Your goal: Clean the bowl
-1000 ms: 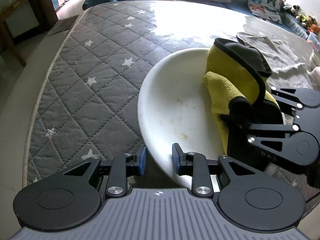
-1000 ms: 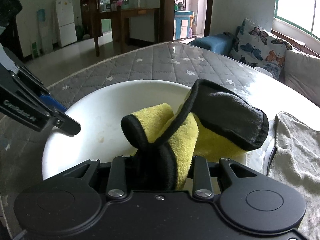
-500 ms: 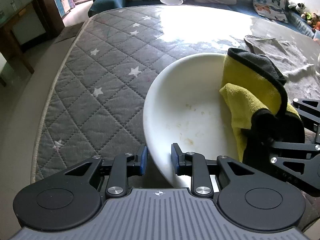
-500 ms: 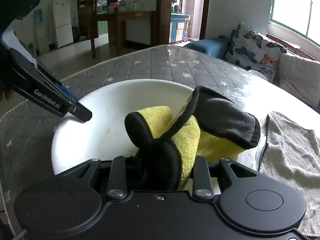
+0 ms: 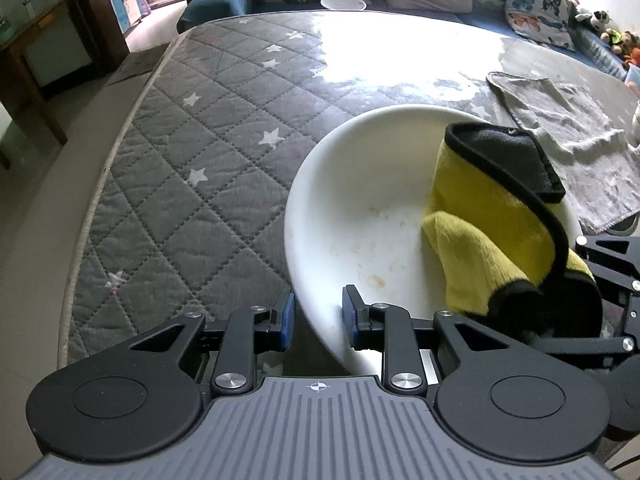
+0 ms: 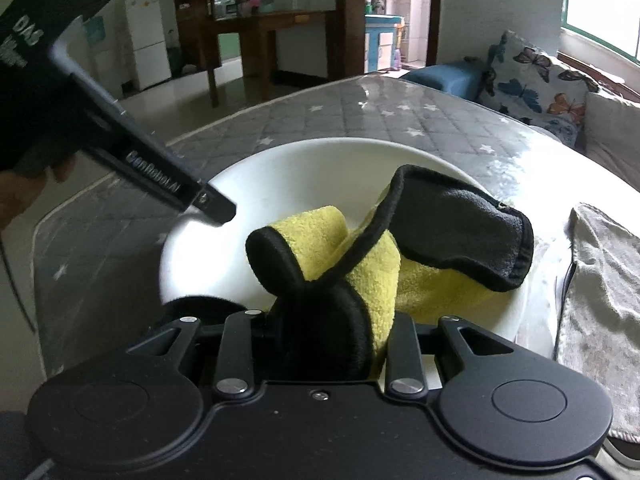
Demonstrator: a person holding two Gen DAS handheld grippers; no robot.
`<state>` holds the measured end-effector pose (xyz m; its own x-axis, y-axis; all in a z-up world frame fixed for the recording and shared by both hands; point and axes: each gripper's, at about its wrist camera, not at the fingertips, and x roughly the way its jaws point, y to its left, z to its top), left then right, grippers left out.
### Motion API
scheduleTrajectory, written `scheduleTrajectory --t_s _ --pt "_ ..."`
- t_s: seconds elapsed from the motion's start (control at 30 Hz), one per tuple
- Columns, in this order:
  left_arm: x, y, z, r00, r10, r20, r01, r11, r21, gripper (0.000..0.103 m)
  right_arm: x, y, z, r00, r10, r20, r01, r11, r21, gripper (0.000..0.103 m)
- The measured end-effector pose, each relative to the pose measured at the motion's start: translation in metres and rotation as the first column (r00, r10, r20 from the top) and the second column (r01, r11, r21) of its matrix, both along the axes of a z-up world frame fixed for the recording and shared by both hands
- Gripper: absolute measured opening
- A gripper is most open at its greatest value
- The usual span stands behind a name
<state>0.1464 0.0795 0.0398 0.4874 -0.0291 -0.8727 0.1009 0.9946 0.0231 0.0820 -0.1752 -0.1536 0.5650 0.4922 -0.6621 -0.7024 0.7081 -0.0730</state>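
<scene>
I am working in a home, in a living and dining space. A round table under a grey quilted star-print cover (image 5: pixel 208 184) sits beside a sofa with butterfly cushions (image 6: pixel 532 80). I note soft toys (image 5: pixel 612 32), a white fridge (image 6: pixel 146 36) and a wooden table (image 6: pixel 272 36).

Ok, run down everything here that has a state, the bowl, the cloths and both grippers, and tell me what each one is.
White bowl: tilted, rim gripped, yellowish smears still inside.
Left gripper: shut on the bowl's near rim, one finger inside, one outside.
Yellow and black cloth: bunched, folded over, resting inside the bowl.
Right gripper: shut on the cloth.
Grey towel: spread flat on the table, rumpled.
</scene>
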Motion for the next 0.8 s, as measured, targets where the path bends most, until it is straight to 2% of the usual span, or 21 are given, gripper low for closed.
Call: scheduleTrajectory --t_s 0.5,0.8 --pt "-0.001 0.001 -0.001 1.000 -0.003 -0.002 0.003 1.000 -0.004 0.028 0.030 -0.014 -0.001 0.997 -0.078 0.015 0.077 0.997 0.013 0.032" --pt "0.001 0.001 -0.005 1.000 0.000 -0.017 -0.001 1.000 -0.015 0.031 0.044 -0.002 -0.003 0.997 -0.069 0.031 0.069 0.997 0.021 0.032"
